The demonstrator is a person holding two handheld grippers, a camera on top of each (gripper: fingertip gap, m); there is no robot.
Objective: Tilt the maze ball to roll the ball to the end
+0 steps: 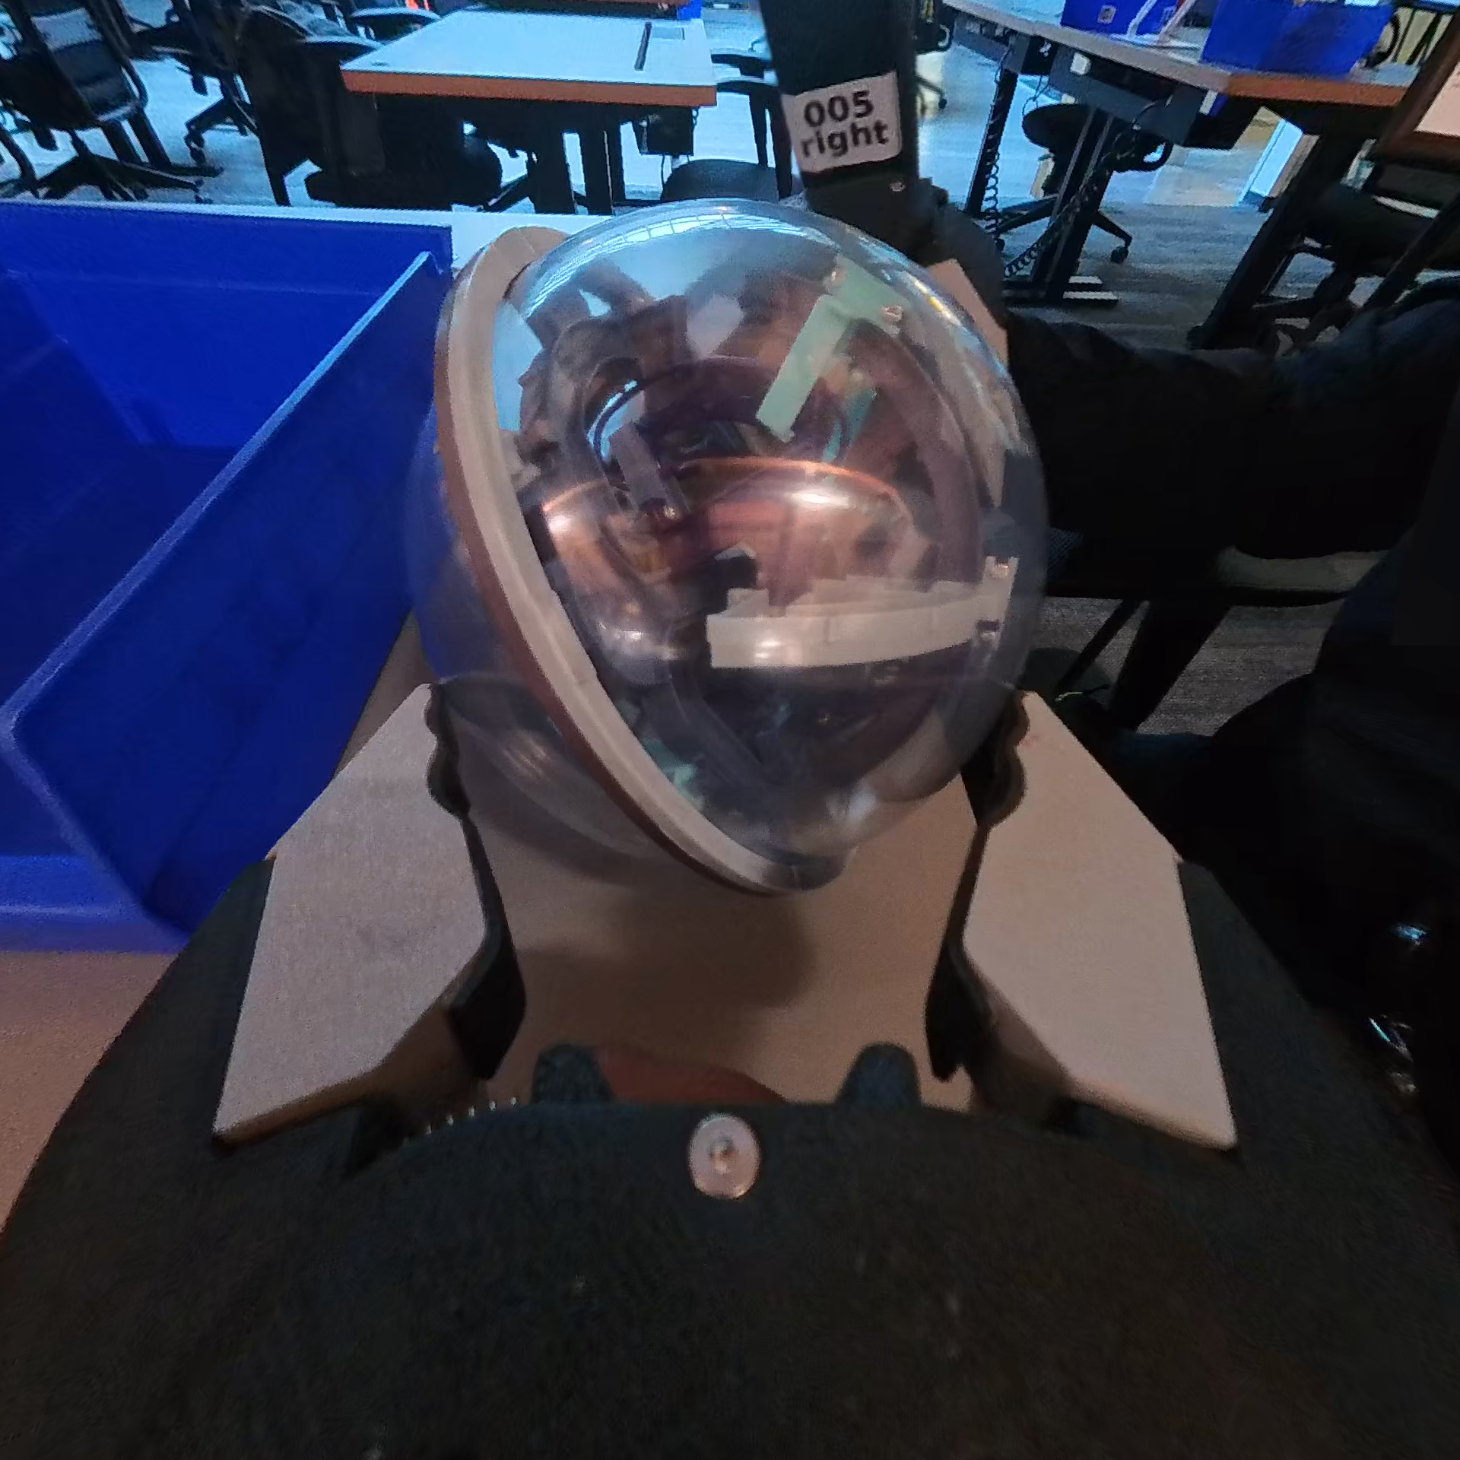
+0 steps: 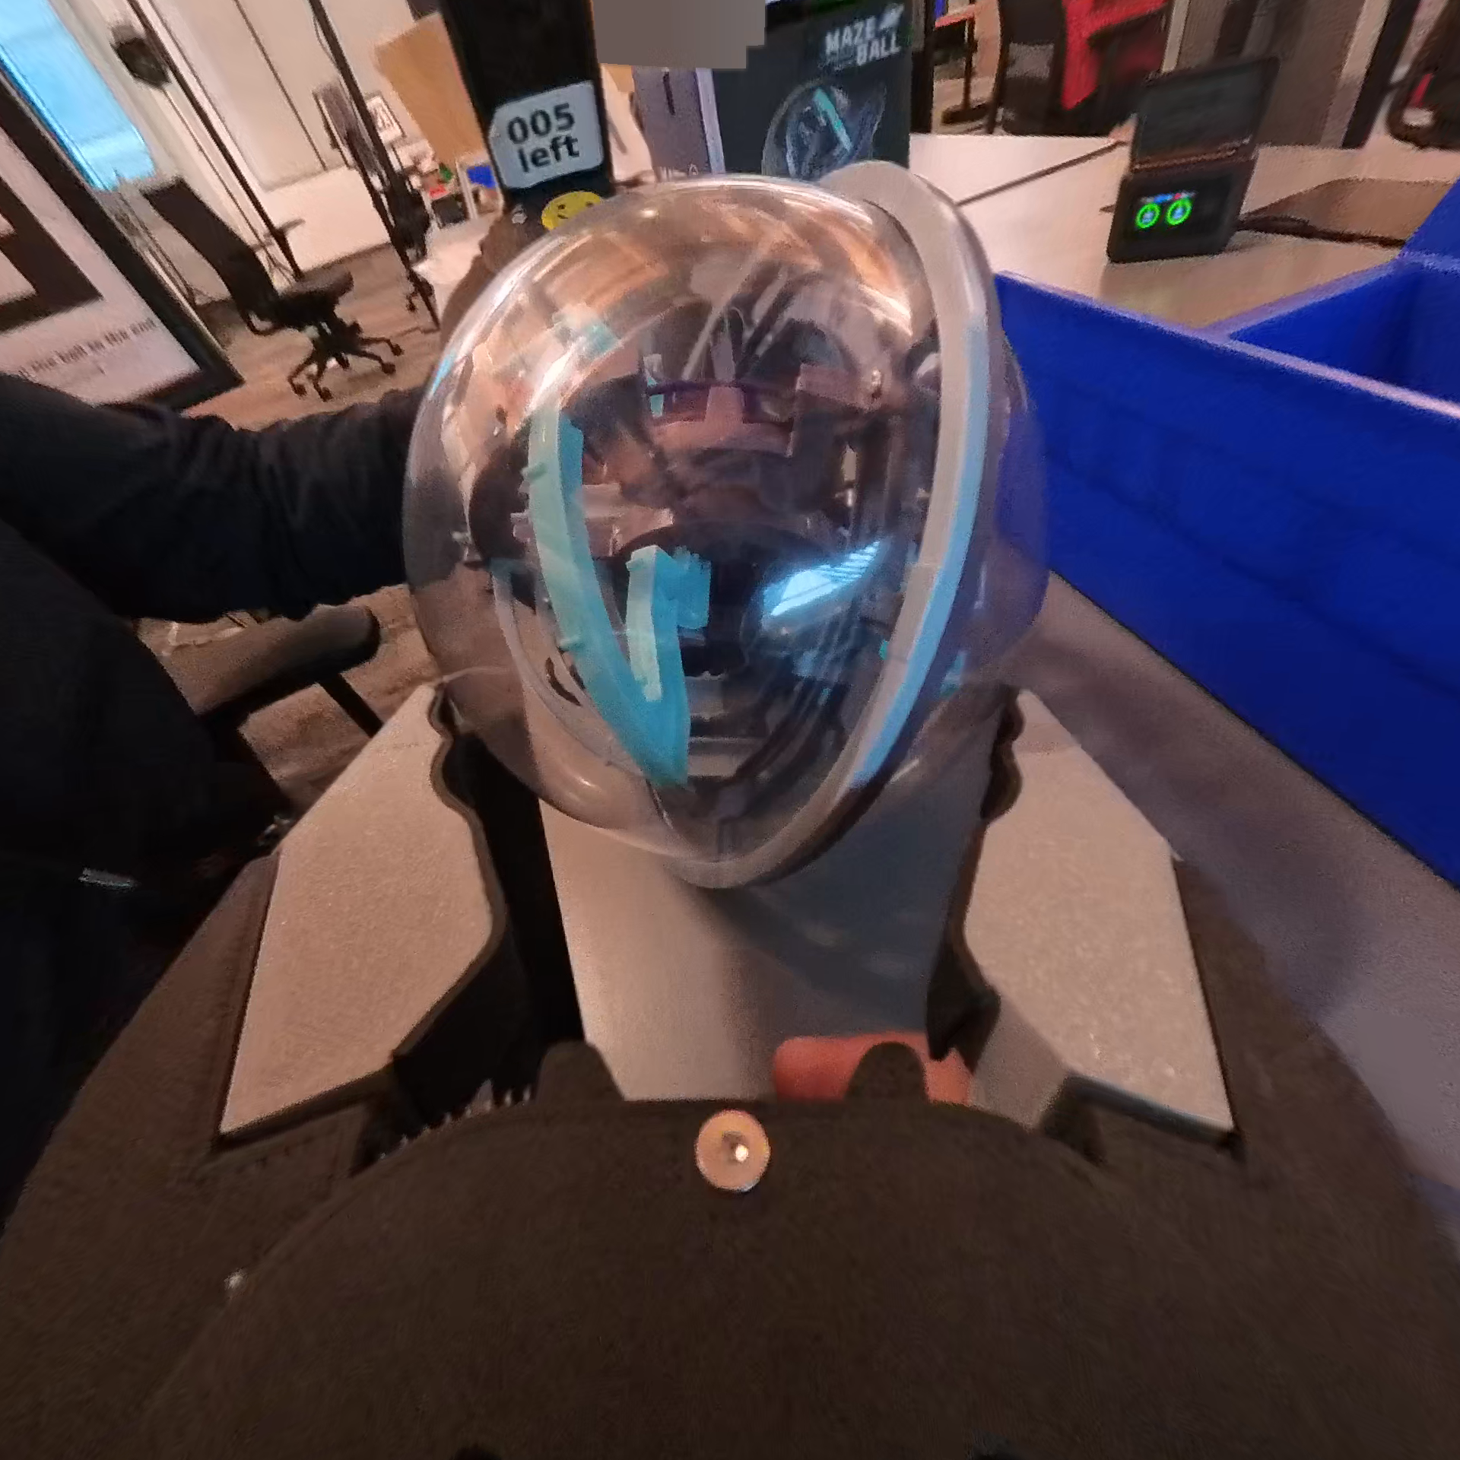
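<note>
The maze ball [image 1: 735,513] is a clear sphere with a grey seam ring and teal, white and dark tracks inside. It fills the middle of both wrist views [image 2: 711,513], tilted so the ring runs diagonally. My left gripper [image 1: 731,711] has its two fingers pressed on the sphere's lower sides. My right gripper [image 2: 727,711] grips it the same way from the opposite side. Each gripper's black body shows behind the sphere in the other's view [image 1: 845,118] [image 2: 545,142]. I cannot pick out the small ball inside.
A blue bin [image 1: 197,513] stands close beside the sphere, at the right in the right wrist view [image 2: 1264,513]. The beige table [image 1: 711,948] lies below. A person's dark sleeve [image 2: 197,490], the maze ball's box [image 2: 829,95] and a small black device [image 2: 1177,205] are nearby.
</note>
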